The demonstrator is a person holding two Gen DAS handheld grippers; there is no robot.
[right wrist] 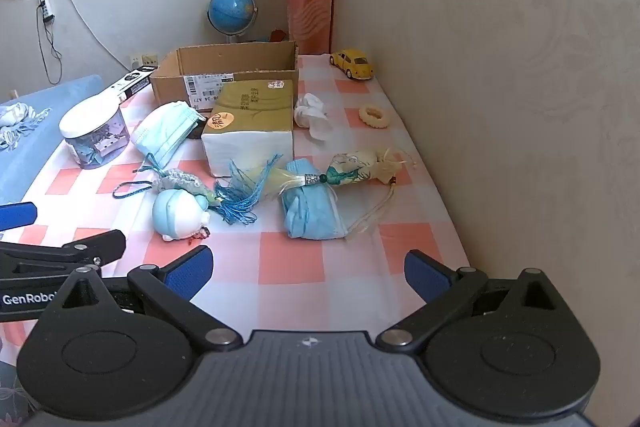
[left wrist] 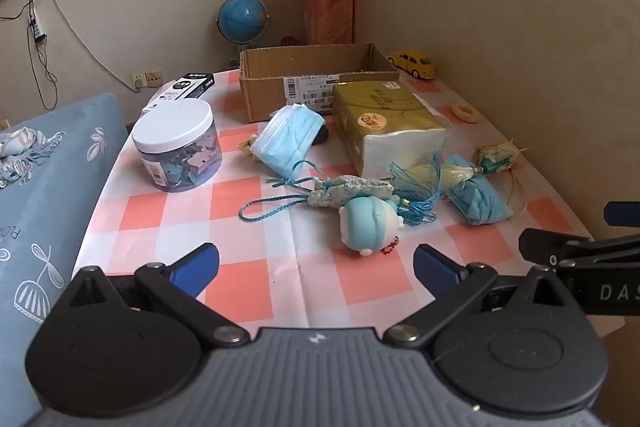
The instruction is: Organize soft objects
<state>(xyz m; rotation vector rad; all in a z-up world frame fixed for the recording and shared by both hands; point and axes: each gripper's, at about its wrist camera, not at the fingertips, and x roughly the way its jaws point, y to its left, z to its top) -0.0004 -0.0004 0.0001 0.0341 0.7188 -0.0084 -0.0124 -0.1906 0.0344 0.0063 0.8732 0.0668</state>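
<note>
Left gripper: the left gripper (left wrist: 316,269) hangs over the near edge of the table (left wrist: 372,283), blue pads spread wide, nothing between them.
Right gripper: the right gripper (right wrist: 308,273) is beside it, nearer the right edge, jaws spread wide and empty.
Closest to left gripper: a pale blue round soft toy (left wrist: 368,225) lies just beyond the pads, a little right of centre.
Closest to right gripper: a folded blue face mask (right wrist: 314,209) lies just ahead of the pads, near the right edge.
Fish charm: a blue fabric fish charm (left wrist: 352,191) with cord loop and tassel touches the far side of the toy.
Sachet: a cream and teal sachet (right wrist: 354,169) with a pale tassel lies across the far end of the folded mask.
Middle of table: an open tissue pack (right wrist: 252,125), green wrapper, white end facing the grippers.
Second mask: a blue face mask (left wrist: 290,139) lies left of the tissue pack.
Left edge: a clear jar with a white lid (left wrist: 178,145).
Far edge: an open cardboard box (left wrist: 312,75).
Far right corner: a yellow toy car (right wrist: 352,63); a cream ring (right wrist: 376,117) lies nearer, along the right edge.
</note>
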